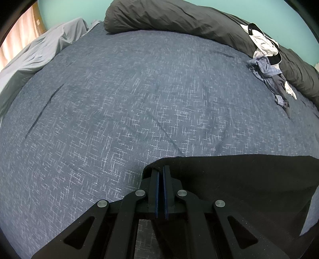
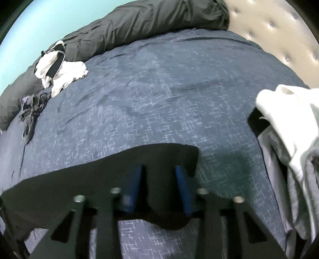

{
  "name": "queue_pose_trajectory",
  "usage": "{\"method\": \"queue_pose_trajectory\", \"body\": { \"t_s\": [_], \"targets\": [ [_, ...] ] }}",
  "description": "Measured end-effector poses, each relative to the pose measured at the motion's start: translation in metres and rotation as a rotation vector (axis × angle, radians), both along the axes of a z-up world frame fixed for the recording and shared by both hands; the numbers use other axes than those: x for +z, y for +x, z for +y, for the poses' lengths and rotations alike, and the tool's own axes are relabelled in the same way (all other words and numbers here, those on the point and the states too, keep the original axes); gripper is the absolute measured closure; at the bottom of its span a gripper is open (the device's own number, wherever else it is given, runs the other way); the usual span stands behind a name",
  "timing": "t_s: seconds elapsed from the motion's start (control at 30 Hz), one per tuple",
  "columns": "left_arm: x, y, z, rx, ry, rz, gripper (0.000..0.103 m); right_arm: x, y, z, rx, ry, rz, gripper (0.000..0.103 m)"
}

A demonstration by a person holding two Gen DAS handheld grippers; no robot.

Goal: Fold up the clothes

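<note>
A big bed is seen ahead of both grippers, covered with a blue spread that is woven with small white lines and looks a bit rough. Far ahead, a long dark grey quilt is rolled up, puffy and creased. A padded cream headboard is seen far ahead and to the right of the right gripper.

A black cloth is spread flat and smooth right at the grippers, with a straight front edge. Its left corner is pinched by the left gripper, whose blue pads are pressed almost together. The right gripper is held wide apart over the other corner; the cloth lies between its fingers, but it cannot be told if the cloth is gripped.

It is judged that a fold of the black cloth is in hand. Both corners need to be held evenly, so the edge stays straight.

Far off, a crumpled white and black garment is lying by the quilt, with a small checked one beside it. Soft white and grey clothes are piled close on the right.
</note>
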State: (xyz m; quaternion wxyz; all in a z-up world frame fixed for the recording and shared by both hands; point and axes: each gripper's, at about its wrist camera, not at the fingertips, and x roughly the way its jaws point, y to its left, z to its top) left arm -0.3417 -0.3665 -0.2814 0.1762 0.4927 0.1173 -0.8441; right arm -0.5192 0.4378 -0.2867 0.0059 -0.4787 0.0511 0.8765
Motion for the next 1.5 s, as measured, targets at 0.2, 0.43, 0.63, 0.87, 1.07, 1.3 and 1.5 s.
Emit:
{"method": "queue_pose_trajectory", "body": {
  "t_s": [0.2,0.43,0.63,0.87,1.07,1.3,1.5],
  "targets": [
    [0.010,0.005,0.000,0.013,-0.031,0.057,0.100,0.017,0.003,-0.008,0.015,0.122,0.102,0.099],
    [0.036,-0.005,-0.007,0.031,0.005,0.132,0.100,0.028,-0.021,-0.007,-0.033,0.149,0.114,0.099],
    [0.039,-0.022,-0.011,0.048,0.029,0.148,0.100,0.037,-0.042,-0.005,-0.074,0.173,0.125,0.099],
    [0.013,-0.039,-0.023,0.093,0.058,0.130,0.100,0.044,-0.067,-0.005,-0.120,0.201,0.130,0.099],
    [-0.012,-0.050,-0.025,0.090,0.072,0.077,0.100,0.021,-0.083,-0.011,-0.098,0.228,0.109,0.099],
    [-0.016,-0.047,-0.028,0.089,0.089,0.011,0.077,0.029,-0.073,-0.002,-0.148,0.288,0.149,0.087],
    [0.005,-0.006,-0.017,0.086,0.123,0.035,0.075,0.064,-0.026,-0.015,-0.112,0.133,0.226,0.063]
  ]
}}
